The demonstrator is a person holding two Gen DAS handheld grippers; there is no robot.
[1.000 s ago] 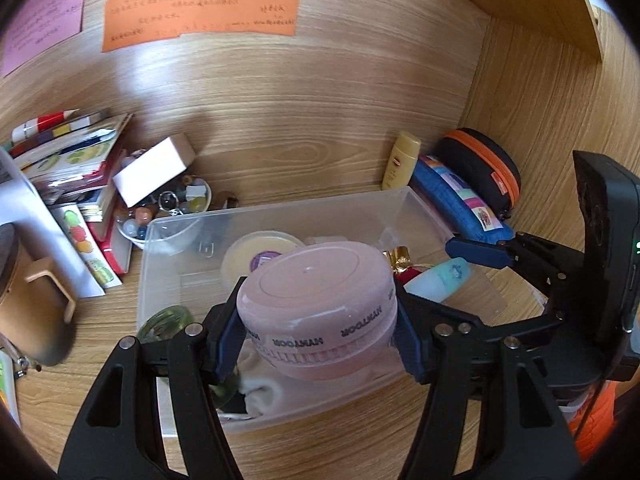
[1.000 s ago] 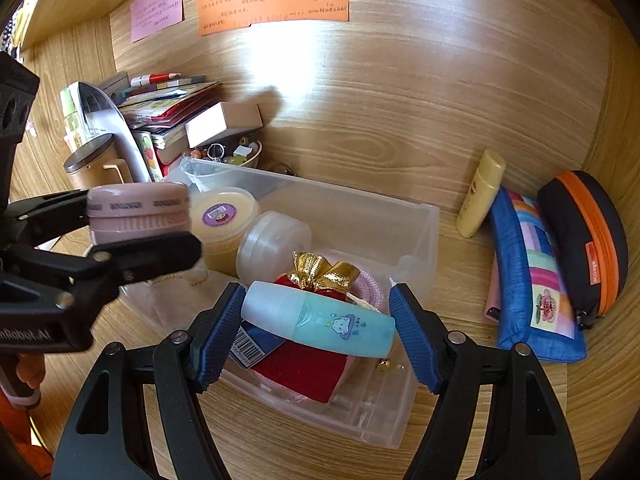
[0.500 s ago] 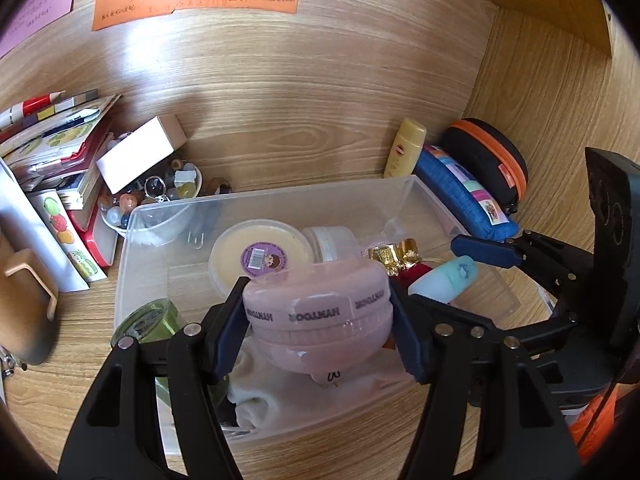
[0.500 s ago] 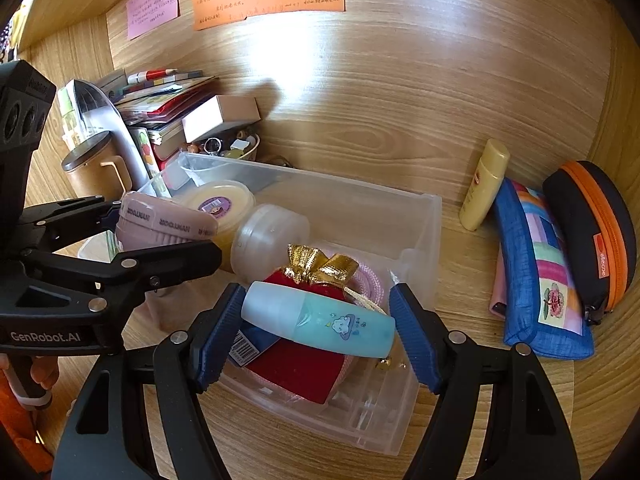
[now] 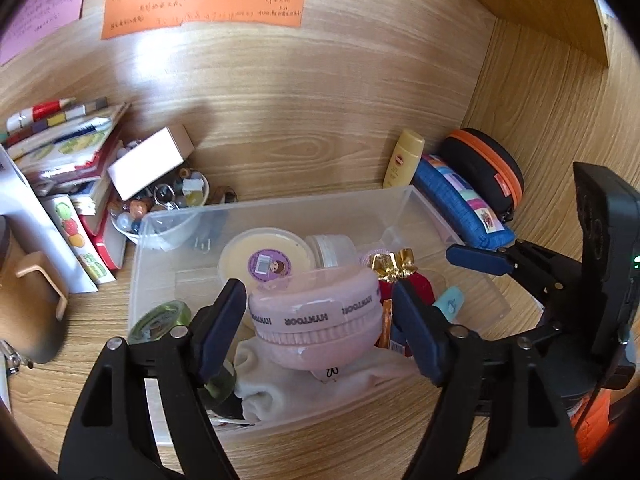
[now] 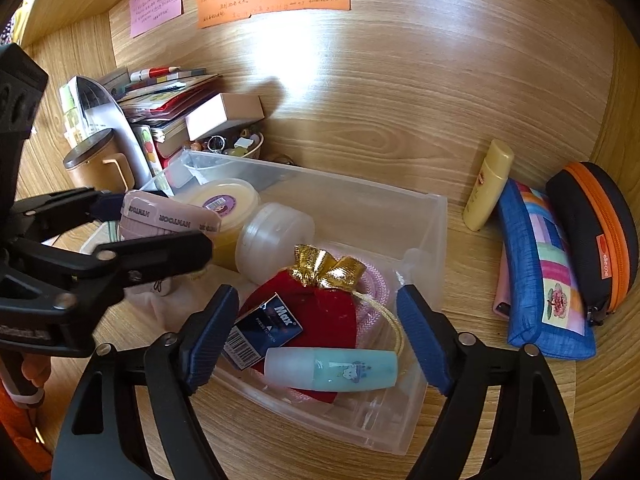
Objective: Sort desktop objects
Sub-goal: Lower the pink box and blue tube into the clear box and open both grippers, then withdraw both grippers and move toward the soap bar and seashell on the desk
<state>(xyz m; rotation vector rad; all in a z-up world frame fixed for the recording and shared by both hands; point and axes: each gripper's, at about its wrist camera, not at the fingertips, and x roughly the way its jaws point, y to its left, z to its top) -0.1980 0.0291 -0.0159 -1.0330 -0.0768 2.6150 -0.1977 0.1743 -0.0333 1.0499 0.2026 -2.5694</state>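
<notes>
Pink round case (image 5: pixel 316 316): low in clear bin (image 5: pixel 424 208), resting on white cloth (image 5: pixel 288 384), between left gripper (image 5: pixel 318 328) fingers; jaws slackened, small gaps either side, flat axis tilted. Half a second ago clamped and held higher.
Red pouch (image 6: pixel 316 308): bin middle.
Blue-capped bottle (image 6: pixel 332 368): lies crosswise on pouch, long axis spanning right gripper (image 6: pixel 318 340) fingers; jaws wide, no contact. Half a second ago gripped. Right hand nearer.
</notes>
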